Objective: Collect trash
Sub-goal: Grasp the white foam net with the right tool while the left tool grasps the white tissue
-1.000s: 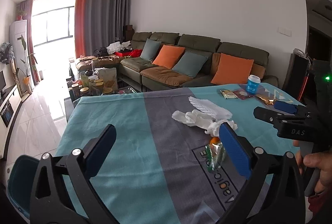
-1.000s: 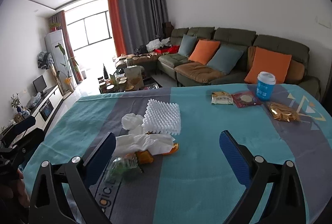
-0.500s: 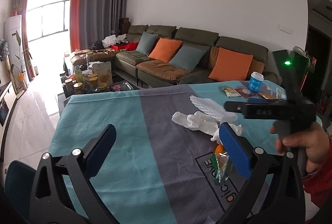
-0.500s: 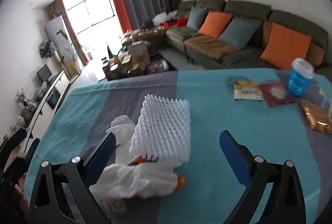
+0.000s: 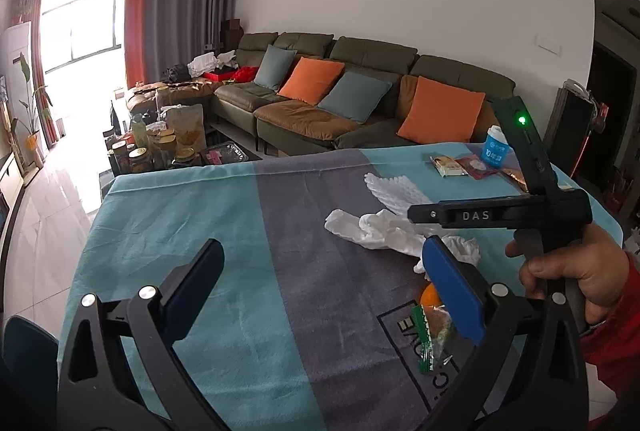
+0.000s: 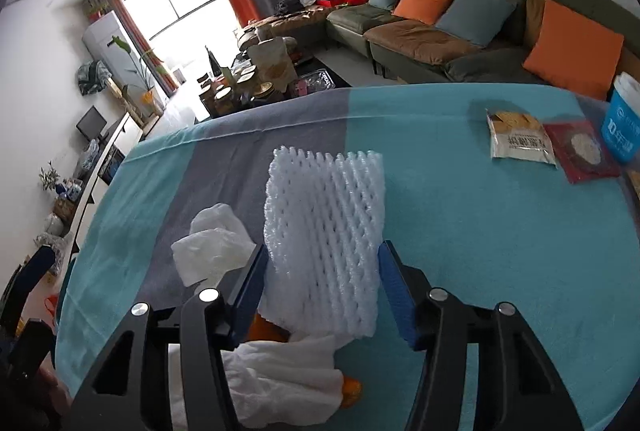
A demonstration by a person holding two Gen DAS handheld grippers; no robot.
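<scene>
Right hand-held gripper has dropped in over the trash pile and its jaws are closing from full spread, now about half width, with the white foam mesh fruit sleeve between the blue pads; pads look just at its edges, can't tell if they press yet, so not a confirmed grip. A second ago it was well back from the pile and wide open. Sleeve lies on the teal-and-grey cloth-covered table, overlapping crumpled white tissues and orange peel. Left hand-held gripper is spread, nothing between its pads, hovering near the pile; it has only drifted a bit closer. Green clear plastic wrapper sits just beside its right pad. Read: first pick is the sleeve; the rest of the pile untouched. No bin visible in either view.
</scene>
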